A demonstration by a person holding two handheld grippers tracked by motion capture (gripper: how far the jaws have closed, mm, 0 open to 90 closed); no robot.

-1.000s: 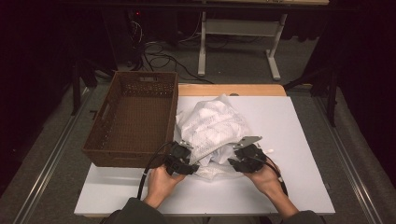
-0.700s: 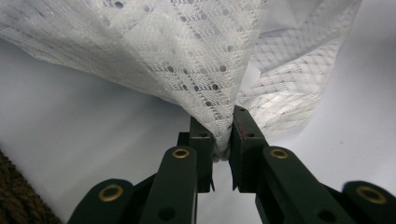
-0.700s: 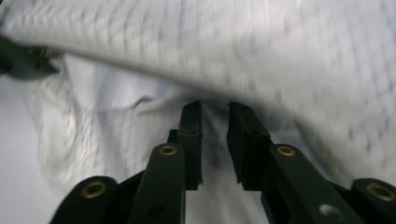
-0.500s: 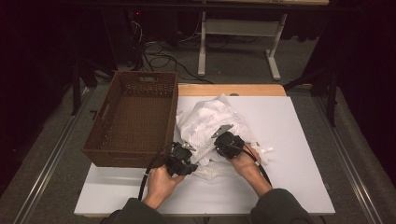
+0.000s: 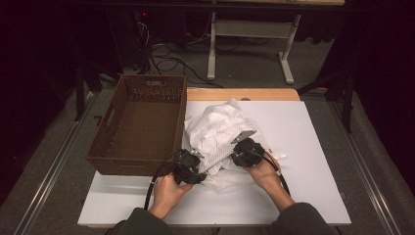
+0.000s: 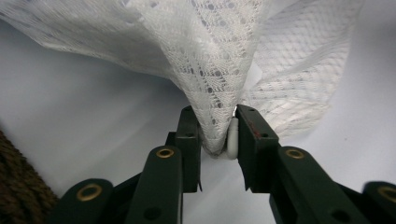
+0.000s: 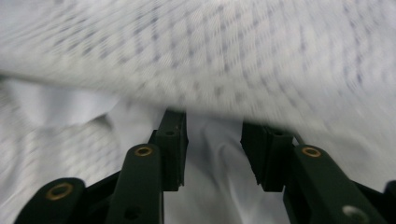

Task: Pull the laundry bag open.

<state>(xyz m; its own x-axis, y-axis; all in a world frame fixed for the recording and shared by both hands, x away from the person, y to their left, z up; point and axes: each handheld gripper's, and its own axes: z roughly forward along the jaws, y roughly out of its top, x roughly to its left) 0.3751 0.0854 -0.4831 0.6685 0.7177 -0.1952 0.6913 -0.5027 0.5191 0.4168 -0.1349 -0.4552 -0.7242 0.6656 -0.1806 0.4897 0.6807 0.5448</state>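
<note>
A brown wicker basket (image 5: 137, 122) stands on the left of the white bench (image 5: 313, 147), its right wall just beside the cloth (image 5: 220, 132). The cloth is a white, openwork knit, crumpled into a loose heap near the bench's middle, its near edge by the person's hands. In the left gripper view the mesh shows small round holes in rows and hangs in thin, see-through folds above the bench.

The left gripper (image 5: 188, 169) sits at the heap's near left corner. Its jaws have just been opening a little, yet a bunched fold of cloth (image 6: 219, 93) is pinched between them, with a small white piece pressed against the right jaw.

The right gripper (image 5: 244, 151) lies against the heap's near right side. Its jaws have just been opening and stand apart, with cloth (image 7: 210, 56) lying blurred across and between them, not pressed.
</note>
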